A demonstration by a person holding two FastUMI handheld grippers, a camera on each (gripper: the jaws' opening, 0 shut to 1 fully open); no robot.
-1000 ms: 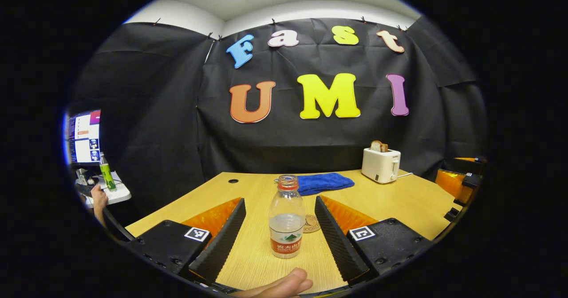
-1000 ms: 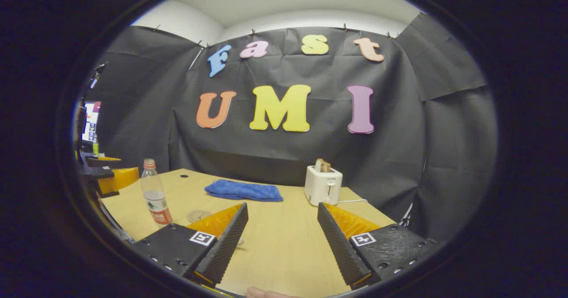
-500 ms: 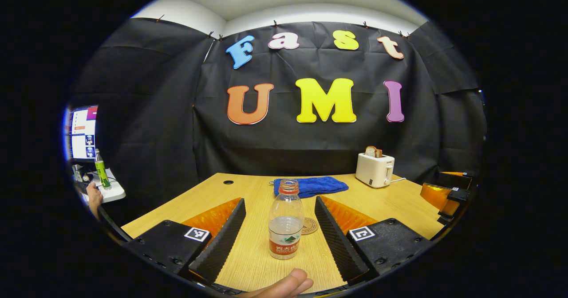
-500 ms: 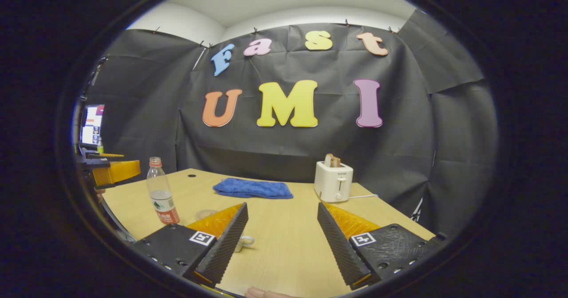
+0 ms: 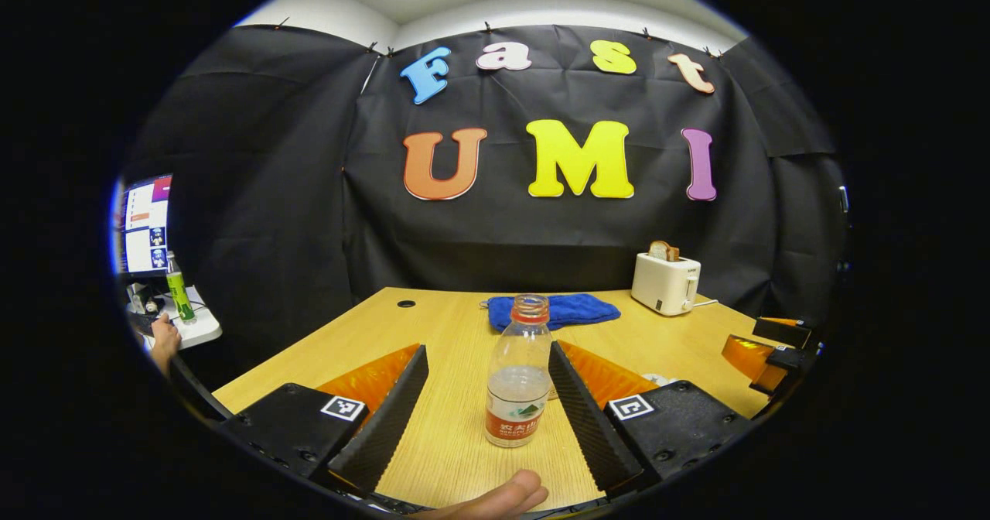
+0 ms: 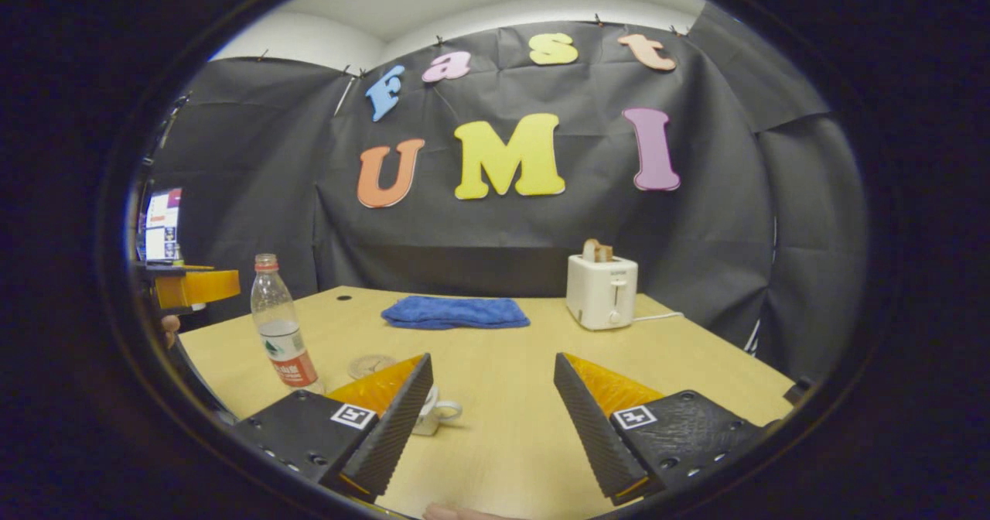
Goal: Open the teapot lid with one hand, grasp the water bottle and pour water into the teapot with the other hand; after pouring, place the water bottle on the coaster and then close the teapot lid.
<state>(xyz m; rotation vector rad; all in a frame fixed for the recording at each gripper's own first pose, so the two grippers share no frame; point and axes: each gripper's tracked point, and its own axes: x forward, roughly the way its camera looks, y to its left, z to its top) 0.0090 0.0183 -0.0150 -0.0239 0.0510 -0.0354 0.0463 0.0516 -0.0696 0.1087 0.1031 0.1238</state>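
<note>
On the left side the left hand-held gripper (image 5: 487, 396) is spread wide with the uncapped water bottle (image 5: 517, 381) standing on the desk (image 5: 448, 334) between its fingers, closer to the right one but not gripped. The coaster (image 6: 370, 365) lies just past the bottle, and a small white thing with a handle (image 6: 435, 413), probably the teapot, peeks out by the right hand-held gripper (image 6: 493, 427), also wide open and empty. With no cap on, I'd worry an off-centre squeeze knocks the bottle over and spills it.
</note>
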